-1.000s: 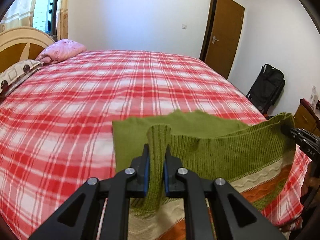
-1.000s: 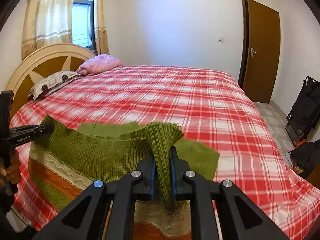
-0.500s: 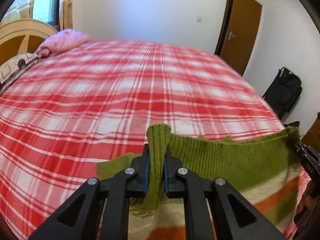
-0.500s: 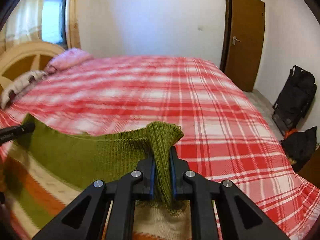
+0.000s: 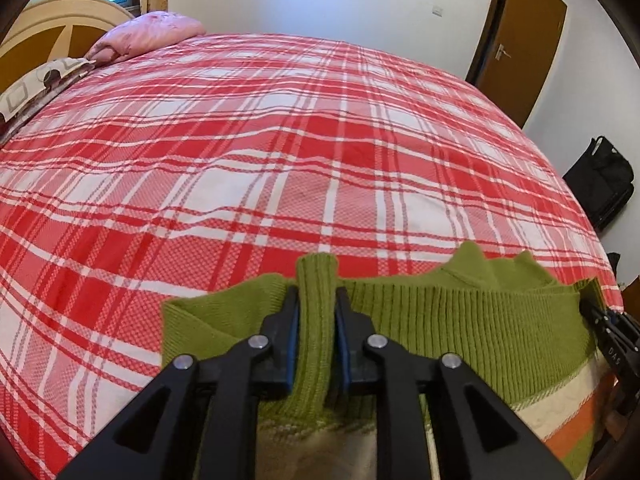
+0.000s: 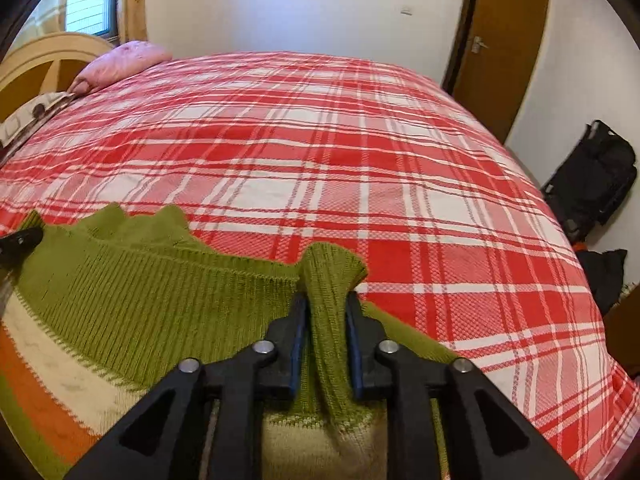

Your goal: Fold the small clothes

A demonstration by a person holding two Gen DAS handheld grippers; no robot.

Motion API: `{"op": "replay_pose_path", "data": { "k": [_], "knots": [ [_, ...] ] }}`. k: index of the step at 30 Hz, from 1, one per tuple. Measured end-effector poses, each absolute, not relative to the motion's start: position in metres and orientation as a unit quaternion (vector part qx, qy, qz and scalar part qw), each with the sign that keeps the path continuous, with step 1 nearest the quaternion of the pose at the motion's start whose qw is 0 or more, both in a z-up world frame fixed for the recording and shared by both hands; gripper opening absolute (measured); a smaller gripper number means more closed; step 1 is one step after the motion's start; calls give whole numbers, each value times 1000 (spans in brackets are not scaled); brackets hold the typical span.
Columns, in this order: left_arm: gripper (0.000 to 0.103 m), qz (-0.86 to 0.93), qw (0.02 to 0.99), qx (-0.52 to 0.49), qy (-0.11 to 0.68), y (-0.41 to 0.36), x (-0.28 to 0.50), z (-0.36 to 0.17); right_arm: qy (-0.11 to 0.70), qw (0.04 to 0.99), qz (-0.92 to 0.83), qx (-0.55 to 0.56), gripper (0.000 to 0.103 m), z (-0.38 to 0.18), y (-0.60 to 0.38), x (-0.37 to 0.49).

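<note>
— Where is the sweater (image 5: 460, 320) lying right now, relative to you?

— Directly under and ahead of both my grippers, at the near edge of the bed (image 5: 280, 140). Its ribbed green band runs crosswise between my two hands, so the long axis goes side to side, not away from me. The striped cream and orange part lies closer to me, below the band.

— And what are the grippers doing?

— My left gripper (image 5: 316, 320) has a pinch of the ribbed band standing up between its jaws, and they are opening; I see a sliver of gap beside the knit, so I judge the pads are letting go. My right gripper (image 6: 326, 324) is the same: a fold of the band between the jaws, which are opening, with the cloth slack on one side.

— Which hand is nearer to what comes next?

— Neither, I think. Each sits at one end of the band, level with the other. The folded edge looks laid onto the green layer beneath, so the next move probably means pulling both hands back toward me together, clear of the knit.
</note>
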State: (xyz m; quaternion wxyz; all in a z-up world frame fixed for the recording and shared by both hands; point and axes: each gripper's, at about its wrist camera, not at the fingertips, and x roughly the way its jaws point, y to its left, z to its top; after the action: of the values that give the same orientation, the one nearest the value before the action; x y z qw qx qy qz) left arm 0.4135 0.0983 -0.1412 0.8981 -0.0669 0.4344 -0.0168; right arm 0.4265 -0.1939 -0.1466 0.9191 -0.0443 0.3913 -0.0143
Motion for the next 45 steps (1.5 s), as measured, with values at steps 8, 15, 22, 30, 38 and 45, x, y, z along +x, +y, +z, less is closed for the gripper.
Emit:
{"op": "replay_pose_path", "data": {
  "k": [8, 15, 22, 30, 38, 45],
  "knots": [
    [71, 33, 920, -20, 389, 132, 377, -88, 287, 946, -138, 58, 27, -82, -268, 327],
    [71, 46, 924, -16, 379, 141, 309, -82, 308, 951, -12, 35, 26, -103, -209, 268],
    [71, 30, 914, 3, 404, 106, 263, -106, 350, 936, 31, 27, 27, -141, -167, 246],
    [71, 46, 900, 61, 428, 87, 247, -139, 368, 929, 30, -8, 29, -165, -167, 234],
    [71, 40, 902, 54, 426, 86, 230, -129, 358, 933, 29, -2, 30, -156, -152, 201],
    [74, 45, 901, 66, 425, 84, 225, -140, 369, 929, 28, -1, 31, -168, -151, 204]
  ]
}}
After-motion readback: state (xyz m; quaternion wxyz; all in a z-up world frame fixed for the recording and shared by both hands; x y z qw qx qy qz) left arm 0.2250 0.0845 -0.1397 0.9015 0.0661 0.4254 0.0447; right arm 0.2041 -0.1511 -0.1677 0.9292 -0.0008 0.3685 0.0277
